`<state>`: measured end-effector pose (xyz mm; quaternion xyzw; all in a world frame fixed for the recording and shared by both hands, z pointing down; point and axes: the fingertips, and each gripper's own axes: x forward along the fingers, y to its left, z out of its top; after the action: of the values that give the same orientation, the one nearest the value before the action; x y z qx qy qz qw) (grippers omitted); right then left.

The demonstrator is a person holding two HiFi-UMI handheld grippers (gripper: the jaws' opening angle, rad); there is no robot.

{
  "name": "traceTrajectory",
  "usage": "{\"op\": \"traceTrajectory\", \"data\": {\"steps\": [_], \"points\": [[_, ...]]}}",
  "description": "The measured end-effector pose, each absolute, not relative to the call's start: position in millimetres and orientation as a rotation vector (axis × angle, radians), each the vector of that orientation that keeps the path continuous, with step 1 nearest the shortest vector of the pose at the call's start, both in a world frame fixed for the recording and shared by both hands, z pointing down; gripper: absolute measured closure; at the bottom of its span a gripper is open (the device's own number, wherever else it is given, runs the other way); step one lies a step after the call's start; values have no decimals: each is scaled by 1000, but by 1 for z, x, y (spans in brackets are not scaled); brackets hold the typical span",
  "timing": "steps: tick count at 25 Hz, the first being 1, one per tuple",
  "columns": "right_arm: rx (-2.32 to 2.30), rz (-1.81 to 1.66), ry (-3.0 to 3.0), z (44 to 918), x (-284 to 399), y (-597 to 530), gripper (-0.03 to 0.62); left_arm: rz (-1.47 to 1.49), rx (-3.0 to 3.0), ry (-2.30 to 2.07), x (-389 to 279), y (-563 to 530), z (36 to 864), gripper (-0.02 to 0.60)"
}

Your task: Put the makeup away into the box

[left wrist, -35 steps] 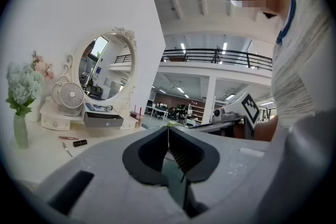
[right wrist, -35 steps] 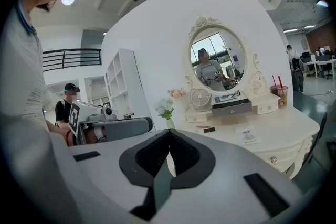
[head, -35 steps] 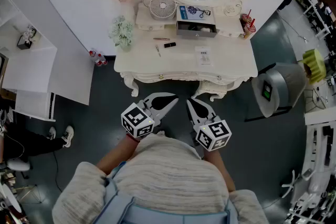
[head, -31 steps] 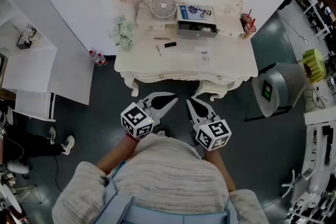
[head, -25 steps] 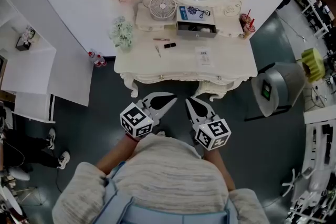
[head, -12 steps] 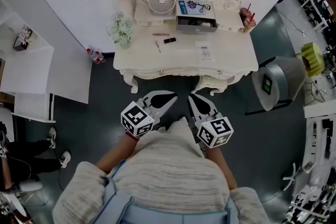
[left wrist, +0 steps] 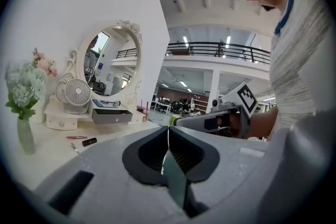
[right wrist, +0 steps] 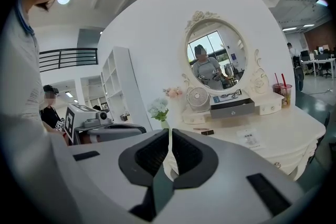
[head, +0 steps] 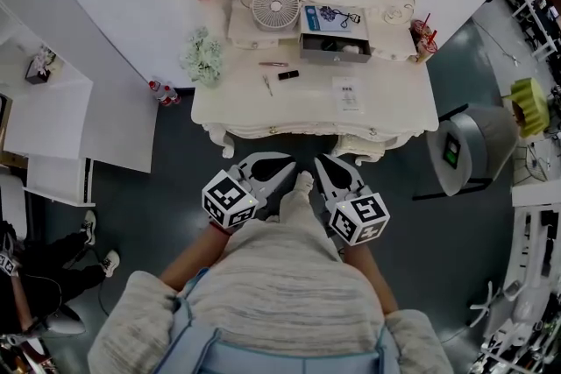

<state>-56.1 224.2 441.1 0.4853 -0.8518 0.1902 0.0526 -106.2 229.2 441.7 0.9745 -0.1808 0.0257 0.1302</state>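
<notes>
Head view first: against a second ago the white counter (head: 394, 105) sits nearer to my two tools, and what looks like a shoe tip (head: 303, 182) has come in between them. I read that as the person stepping up to the counter, with no reach begun yet. The left tool (head: 282, 172) and right tool (head: 323, 168) hang side by side close to the body, well short of the counter's near edge. The makeup lies on the counter's far left part: a black tube (head: 287, 74), a pink stick (head: 273, 64) just beyond it, and a thin dark piece (head: 266, 85) to its near left. All of it is near the box (head: 334, 46), whose grey drawer looks pulled out. From above I get that layout and a paper card (head: 348, 94) to the right. The left gripper view shows what the layout cannot: on the left tool (left wrist: 168, 134) the pads meet with nothing between them, and the right tool (left wrist: 220, 119) rides alongside. The right gripper view gives the same closed, empty seam on the right tool (right wrist: 169, 139), plus the person's reflection in the mirror (right wrist: 215, 55), which I cannot make out from above. Both tools must open before any pick.
</notes>
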Motion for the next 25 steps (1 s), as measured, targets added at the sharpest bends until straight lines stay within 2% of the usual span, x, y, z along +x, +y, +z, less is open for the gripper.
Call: {"op": "traceTrajectory", "data": {"steps": [25], "points": [[1409, 670, -2564, 456, 18, 70, 583, 196, 2784, -607, -37, 78, 458, 566]]}}
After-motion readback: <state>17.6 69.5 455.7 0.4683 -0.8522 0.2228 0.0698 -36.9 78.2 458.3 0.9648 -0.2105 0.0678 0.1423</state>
